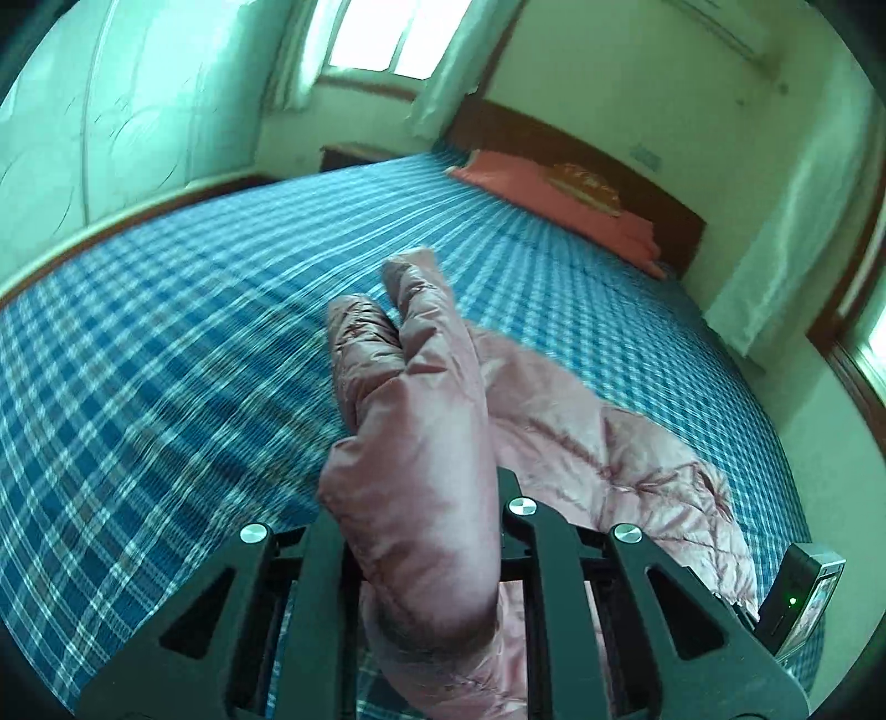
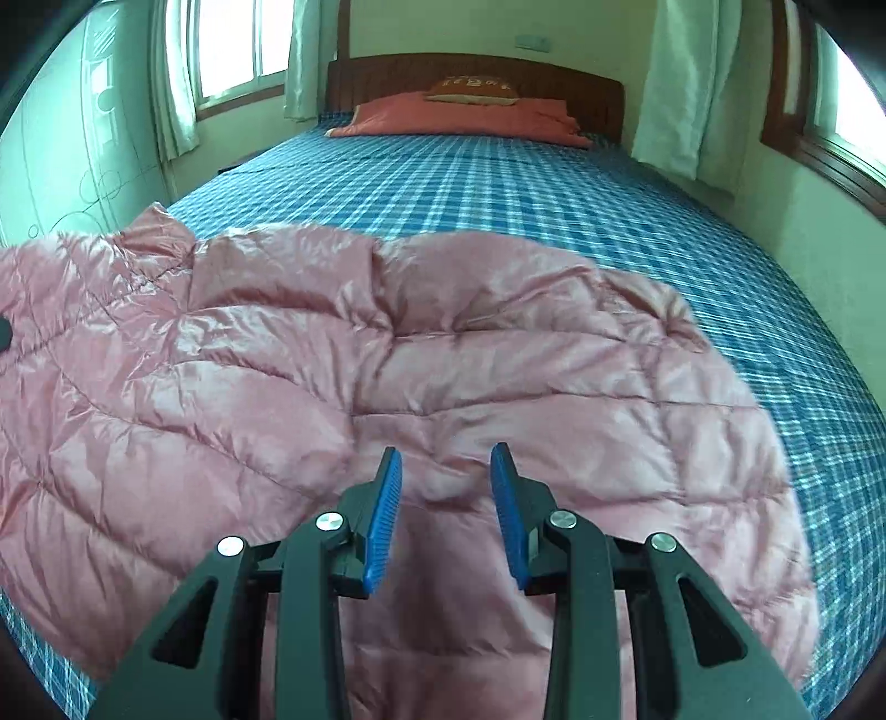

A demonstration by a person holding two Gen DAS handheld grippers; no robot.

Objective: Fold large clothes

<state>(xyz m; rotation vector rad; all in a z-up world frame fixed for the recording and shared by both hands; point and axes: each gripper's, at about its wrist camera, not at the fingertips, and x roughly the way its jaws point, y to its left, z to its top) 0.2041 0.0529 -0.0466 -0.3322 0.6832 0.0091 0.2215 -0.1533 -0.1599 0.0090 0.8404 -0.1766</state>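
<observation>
Bedroom with pale walls, curtained windows [image 2: 232, 50] and a dark wooden headboard [image 2: 476, 72]. Wide bed [image 2: 498, 183] under a blue plaid sheet, with a folded red blanket [image 2: 459, 119] and an orange cushion [image 2: 476, 88] at the head. No containers in sight. Spread across the near end of the bed, a pink quilted down jacket [image 2: 332, 354], long axis running crosswise to the bed, one end lifted at the left. From the left wrist, left gripper [image 1: 421, 531] with fingers clamped on a puffy fold of the jacket [image 1: 410, 421], the bunched fabric standing up and pointing toward the far side of the bed. From the right wrist, right gripper [image 2: 446, 509] low over the jacket, blue-padded fingers [image 2: 382, 515] spread apart, nothing between them.
</observation>
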